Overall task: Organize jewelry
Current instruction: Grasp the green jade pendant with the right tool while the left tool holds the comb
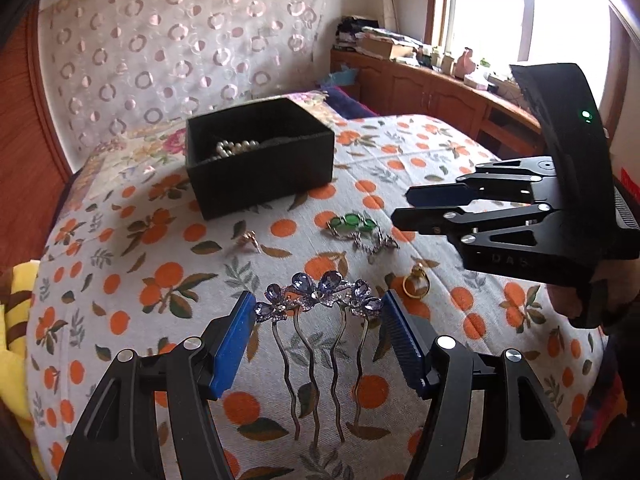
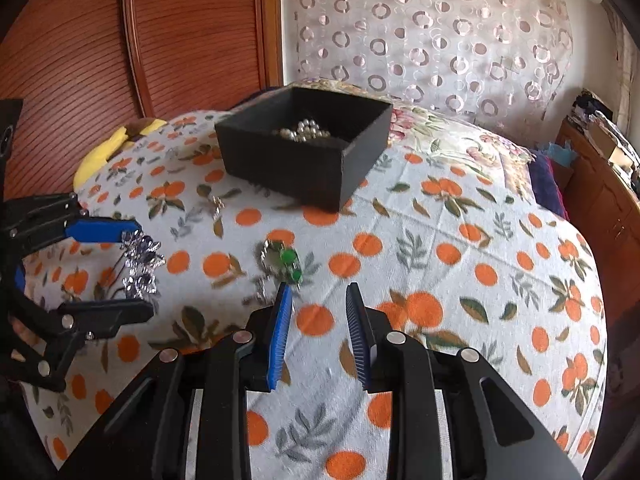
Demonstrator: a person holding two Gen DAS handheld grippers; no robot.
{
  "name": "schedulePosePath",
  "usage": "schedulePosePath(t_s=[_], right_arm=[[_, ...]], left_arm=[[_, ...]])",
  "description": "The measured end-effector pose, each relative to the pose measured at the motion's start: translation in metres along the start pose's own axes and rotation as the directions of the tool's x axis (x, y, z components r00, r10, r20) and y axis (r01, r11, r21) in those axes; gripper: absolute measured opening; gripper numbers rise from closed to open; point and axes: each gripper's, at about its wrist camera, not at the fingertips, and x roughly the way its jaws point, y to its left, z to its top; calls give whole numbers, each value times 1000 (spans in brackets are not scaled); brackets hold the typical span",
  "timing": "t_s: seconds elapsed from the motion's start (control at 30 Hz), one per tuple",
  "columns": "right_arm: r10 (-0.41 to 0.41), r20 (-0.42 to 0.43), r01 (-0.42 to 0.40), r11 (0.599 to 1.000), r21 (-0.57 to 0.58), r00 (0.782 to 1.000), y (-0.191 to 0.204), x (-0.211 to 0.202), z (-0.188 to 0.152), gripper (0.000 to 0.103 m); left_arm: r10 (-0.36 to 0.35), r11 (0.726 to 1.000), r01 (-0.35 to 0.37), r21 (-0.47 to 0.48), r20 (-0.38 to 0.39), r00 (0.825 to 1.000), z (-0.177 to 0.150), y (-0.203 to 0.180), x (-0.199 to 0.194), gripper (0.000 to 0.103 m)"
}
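A purple-jewelled hair comb (image 1: 320,296) lies with its prongs toward me on the orange-print cloth (image 1: 160,240). My left gripper (image 1: 319,308) has its blue pads against both ends of the jewelled top, shut on it. In the right wrist view the comb (image 2: 140,264) sits between the left gripper's fingers (image 2: 104,230). My right gripper (image 2: 318,292) hovers over the cloth with a narrow gap and nothing in it. A green-stone piece (image 1: 352,222) is just beyond its tips. A gold ring (image 1: 416,284), a silver piece (image 1: 374,244) and a small gold earring (image 1: 250,240) lie loose. A black box (image 1: 260,176) holds pearls (image 1: 236,148).
A yellow plush toy (image 1: 16,320) lies off the cloth's left edge. A wooden cabinet (image 1: 420,84) with clutter on top runs under the window at the right. A ringed curtain (image 1: 180,40) and a wooden panel (image 2: 160,40) stand behind the bed.
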Motion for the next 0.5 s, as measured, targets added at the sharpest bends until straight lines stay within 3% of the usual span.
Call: schedulePosePath(t_s=[0.5], right_arm=[[20, -98, -27, 998, -62, 995, 12, 37, 25, 30]], left_arm=[[10, 999, -8, -34, 51, 999, 6, 13, -16, 62]])
